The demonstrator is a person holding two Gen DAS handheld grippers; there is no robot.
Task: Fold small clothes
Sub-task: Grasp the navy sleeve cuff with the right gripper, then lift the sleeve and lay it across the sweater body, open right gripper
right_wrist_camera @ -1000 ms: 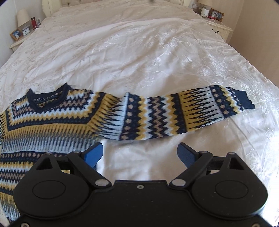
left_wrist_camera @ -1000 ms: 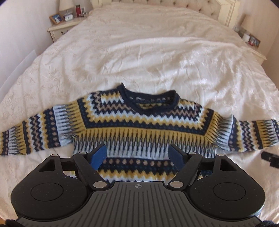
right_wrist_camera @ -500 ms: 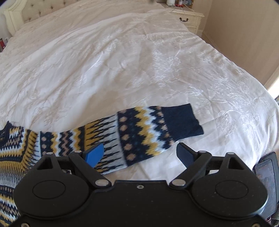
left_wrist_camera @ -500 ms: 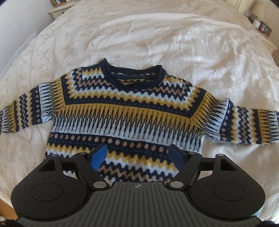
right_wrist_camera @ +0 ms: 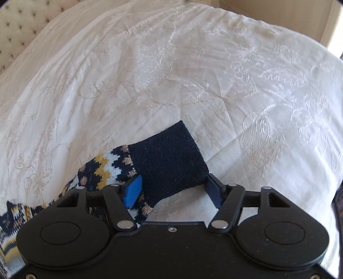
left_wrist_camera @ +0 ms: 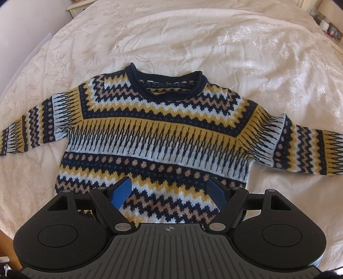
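While the left hand-held gripper (left_wrist_camera: 170, 191) hovers open above a patterned sweater (left_wrist_camera: 163, 137) on the bed (left_wrist_camera: 235, 53), the right hand-held gripper (right_wrist_camera: 174, 190), fingers spread, straddles its navy cuff (right_wrist_camera: 169, 163).

Sweater (left_wrist_camera: 163, 128) sleeve ends past frame edges

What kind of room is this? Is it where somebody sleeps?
Most likely a bedroom. A patterned sweater lies spread on a big bed with a cream embroidered bedspread, there's a padded, buttoned headboard, and a small bedside table at the edge.
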